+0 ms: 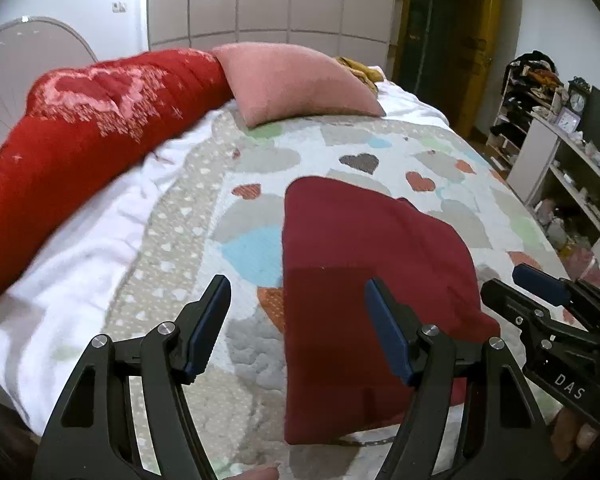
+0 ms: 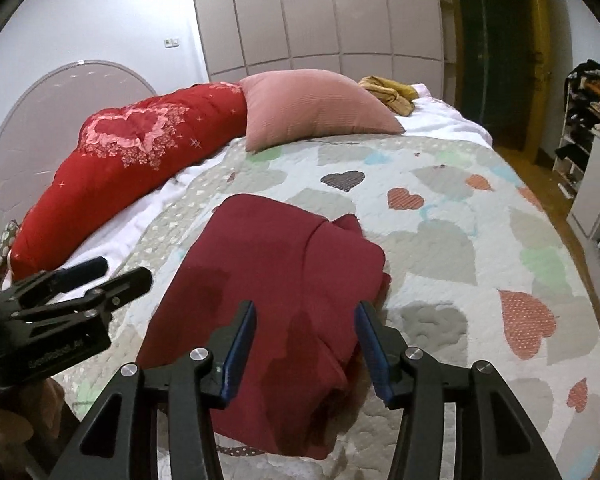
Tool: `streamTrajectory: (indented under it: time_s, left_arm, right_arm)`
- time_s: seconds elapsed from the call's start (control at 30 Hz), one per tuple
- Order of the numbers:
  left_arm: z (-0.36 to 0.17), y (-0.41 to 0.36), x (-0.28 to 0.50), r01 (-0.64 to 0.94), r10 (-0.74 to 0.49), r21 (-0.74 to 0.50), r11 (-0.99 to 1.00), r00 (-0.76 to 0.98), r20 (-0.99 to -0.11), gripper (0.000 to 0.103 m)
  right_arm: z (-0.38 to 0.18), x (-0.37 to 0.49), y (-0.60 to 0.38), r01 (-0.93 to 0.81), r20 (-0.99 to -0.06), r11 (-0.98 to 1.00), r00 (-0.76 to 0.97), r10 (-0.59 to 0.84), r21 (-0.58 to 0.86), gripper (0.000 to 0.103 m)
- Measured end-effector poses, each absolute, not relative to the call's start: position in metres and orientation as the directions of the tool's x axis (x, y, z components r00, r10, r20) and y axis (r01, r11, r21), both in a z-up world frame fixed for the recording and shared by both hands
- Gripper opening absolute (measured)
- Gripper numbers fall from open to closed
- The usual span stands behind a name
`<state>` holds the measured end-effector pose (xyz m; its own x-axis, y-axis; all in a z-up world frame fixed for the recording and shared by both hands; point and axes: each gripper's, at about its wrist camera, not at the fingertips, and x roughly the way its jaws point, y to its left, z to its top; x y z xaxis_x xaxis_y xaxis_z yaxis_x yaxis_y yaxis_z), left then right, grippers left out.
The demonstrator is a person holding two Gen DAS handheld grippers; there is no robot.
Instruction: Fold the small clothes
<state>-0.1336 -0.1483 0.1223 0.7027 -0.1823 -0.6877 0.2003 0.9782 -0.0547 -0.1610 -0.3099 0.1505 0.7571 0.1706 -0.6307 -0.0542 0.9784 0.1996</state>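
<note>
So here's the bed [image 1: 340,148] with a quilt covered in hearts, and the dark red garment [image 1: 364,248] is lying folded on it, near the close edge, roughly in the middle between the 2 tools. It looks like a flat-ish rectangle with 1 layer folded over another; in the right wrist view the right side of it bunches up a bit and a corner pokes out toward the far right.

The left gripper [image 1: 296,324] hangs above the near left part of the garment. Its blue pads stand wide apart and there's nothing between them, just quilt and cloth below. Not touching the fabric as far as I can see.

The right gripper [image 2: 306,344] is above the near part of the same garment. Its jaws are about half open, also with nothing pinched, cloth showing underneath through the gap. Each tool shows up at the edge of the other's camera too, so they sit fairly near each other, left and right of the garment.

Further back on the bed: a pink pillow [image 1: 296,80] in the middle, a long red bolster [image 1: 92,140] with a pale heart pattern running along the left side, and something yellow [image 2: 388,92] crumpled at the far edge. A wardrobe [image 2: 320,12] stands behind, and shelves [image 1: 556,148] with clutter on the right.
</note>
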Motion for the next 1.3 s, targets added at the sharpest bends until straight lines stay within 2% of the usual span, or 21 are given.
streamTrajectory:
  time_s: [0.17,0.33,1.3]
  left_arm:
    - [0.128,-0.148,-0.139,0.201,-0.181,-0.049,0.978,0.720,-0.670,0.070]
    - [0.129,-0.151,-0.142,0.210,-0.185,-0.042,0.977,0.729,-0.659,0.070]
    - [0.120,-0.154,-0.139,0.220,-0.184,-0.030,0.975,0.721,-0.668,0.070]
  right_arm:
    - [0.152,-0.164,-0.310,-0.052,-0.623,0.979,0.764,0.166,0.197,0.052]
    - [0.152,-0.166,-0.312,-0.045,-0.615,0.977,0.771,0.167,0.210,0.061]
    - [0.141,-0.160,-0.310,-0.043,-0.645,0.973,0.742,0.182,0.226,0.063]
